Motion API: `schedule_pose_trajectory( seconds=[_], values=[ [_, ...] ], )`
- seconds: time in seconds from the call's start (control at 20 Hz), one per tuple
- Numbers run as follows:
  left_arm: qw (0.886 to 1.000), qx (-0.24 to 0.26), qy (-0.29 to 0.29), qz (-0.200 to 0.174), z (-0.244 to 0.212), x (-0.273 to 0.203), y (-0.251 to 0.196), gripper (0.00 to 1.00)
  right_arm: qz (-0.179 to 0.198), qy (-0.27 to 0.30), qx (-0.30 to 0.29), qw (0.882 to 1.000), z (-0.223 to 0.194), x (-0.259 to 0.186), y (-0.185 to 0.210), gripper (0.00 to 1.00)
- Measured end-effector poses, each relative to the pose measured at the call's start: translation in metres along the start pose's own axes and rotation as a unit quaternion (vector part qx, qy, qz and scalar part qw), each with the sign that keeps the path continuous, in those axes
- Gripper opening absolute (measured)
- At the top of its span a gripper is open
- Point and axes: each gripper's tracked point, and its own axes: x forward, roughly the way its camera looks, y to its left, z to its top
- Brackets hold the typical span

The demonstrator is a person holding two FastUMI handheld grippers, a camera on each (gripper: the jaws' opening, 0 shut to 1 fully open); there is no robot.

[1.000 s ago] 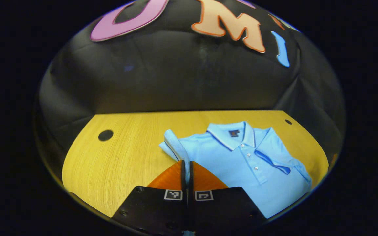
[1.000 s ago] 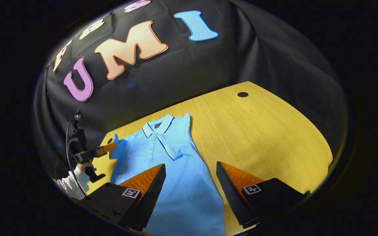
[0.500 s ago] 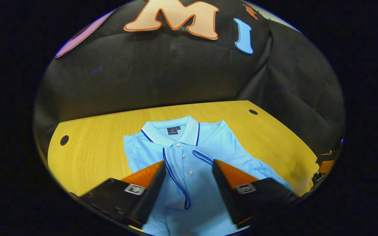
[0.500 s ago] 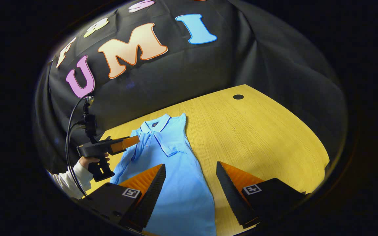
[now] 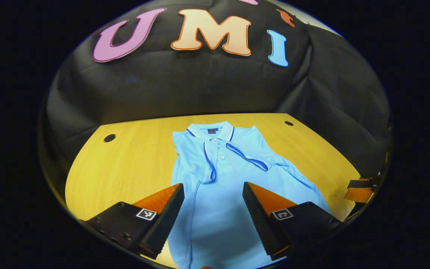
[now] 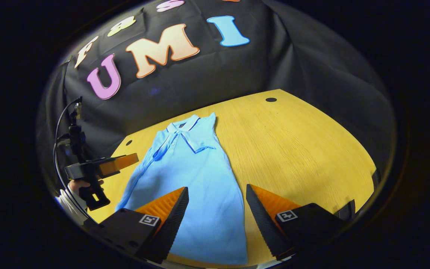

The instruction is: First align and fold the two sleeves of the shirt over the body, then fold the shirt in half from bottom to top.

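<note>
A light blue polo shirt lies flat on the yellow wooden table, collar at the far end. Both sleeves lie folded over its chest. My left gripper hovers open above the lower body of the shirt with nothing between its fingers. In the right gripper view the shirt stretches toward me and my right gripper stands open over its lower right part. The left gripper appears there too, held by a hand at the shirt's left side.
The table has round cable holes near its far corners. Black cloth walls close in behind and beside the table. Bare tabletop lies to the right of the shirt. The right gripper's edge shows at the right of the left gripper view.
My left gripper carried the left sleeve onto the chest, let go and opened, then drew back toward the shirt's lower part. The right gripper stayed open and pulled back slightly.
</note>
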Motion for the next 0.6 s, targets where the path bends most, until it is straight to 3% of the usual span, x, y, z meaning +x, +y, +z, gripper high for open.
schedule_pose_trajectory(
  seconds=[0.3,0.6],
  values=[
    [0.996,-0.053,0.026,0.069,-0.094,-0.088,-0.002,0.95,0.063,0.032,-0.083,0.994,-0.060,-0.021,0.011,0.97],
    [0.985,-0.092,0.044,0.140,-0.164,-0.134,0.025,0.95,0.089,0.049,-0.137,0.985,-0.105,-0.029,0.009,0.98]
  ],
)
